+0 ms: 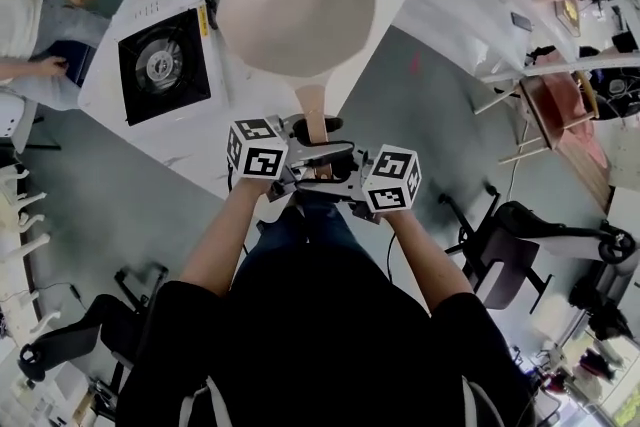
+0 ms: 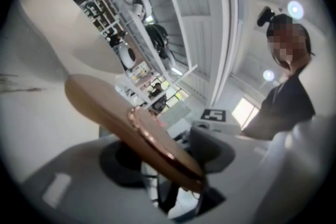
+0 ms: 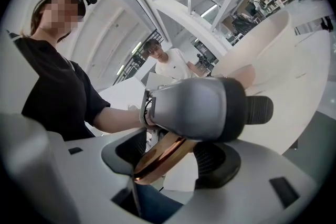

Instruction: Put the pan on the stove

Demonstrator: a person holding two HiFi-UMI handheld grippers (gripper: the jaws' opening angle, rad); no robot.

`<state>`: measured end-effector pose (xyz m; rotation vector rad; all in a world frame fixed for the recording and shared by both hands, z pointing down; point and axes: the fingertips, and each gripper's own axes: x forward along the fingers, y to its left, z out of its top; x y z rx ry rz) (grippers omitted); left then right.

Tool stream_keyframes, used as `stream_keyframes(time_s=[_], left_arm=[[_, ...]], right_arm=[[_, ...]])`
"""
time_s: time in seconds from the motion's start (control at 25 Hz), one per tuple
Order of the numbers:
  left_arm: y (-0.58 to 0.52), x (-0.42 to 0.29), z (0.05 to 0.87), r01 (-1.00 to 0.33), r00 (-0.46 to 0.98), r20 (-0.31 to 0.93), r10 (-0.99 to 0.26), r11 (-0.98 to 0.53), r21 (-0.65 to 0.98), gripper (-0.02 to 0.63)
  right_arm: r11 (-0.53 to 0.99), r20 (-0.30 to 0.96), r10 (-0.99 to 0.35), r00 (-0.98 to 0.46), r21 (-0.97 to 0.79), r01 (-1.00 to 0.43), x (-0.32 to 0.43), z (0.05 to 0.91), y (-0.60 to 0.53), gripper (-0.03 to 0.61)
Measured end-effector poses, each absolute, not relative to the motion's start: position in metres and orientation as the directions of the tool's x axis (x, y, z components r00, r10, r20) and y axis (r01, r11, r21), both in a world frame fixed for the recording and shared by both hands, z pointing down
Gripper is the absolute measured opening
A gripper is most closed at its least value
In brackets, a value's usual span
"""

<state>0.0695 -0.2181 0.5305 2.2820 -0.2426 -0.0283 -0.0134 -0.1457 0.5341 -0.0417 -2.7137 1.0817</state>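
We see a big round pan (image 1: pixel 295 10) with a smooth, pale pink-beige skin. It hangs in the air over the white desk (image 1: pixel 200 160), just to the right of the stove (image 1: pixel 165 65), and does not sit on it. The stove is a flat white box with a black square top and a round metal burner (image 1: pixel 160 65) in the middle. The pan's long flat handle (image 1: pixel 312 105) points back at us; it is tan, with a shiny copper-coloured end. The left gripper (image 2: pixel 168 157) and the right gripper (image 3: pixel 170 157) meet at that end from both sides. Both sets of smooth grey jaws are closed on the handle, with the black ribbed pads against it.
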Motion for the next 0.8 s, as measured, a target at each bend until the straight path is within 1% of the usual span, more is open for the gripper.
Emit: stream_keyframes(time_s=[0.36, 0.8], left_arm=[[-0.216, 0.061, 0.487, -0.193, 0.972, 0.055, -0.227, -0.650, 0.735, 0.255], [-0.204, 0.026, 0.452, -0.289, 0.939, 0.084, -0.335, -0.630, 0.721, 0.255]], right_arm=[[0.748, 0.185, 0.140, -0.973, -0.663, -0.018, -0.020, 0.492, -0.141, 0.242], [0.753, 0.140, 0.238, -0.961, -0.652, 0.092, -0.046, 0.456, -0.121, 0.242]])
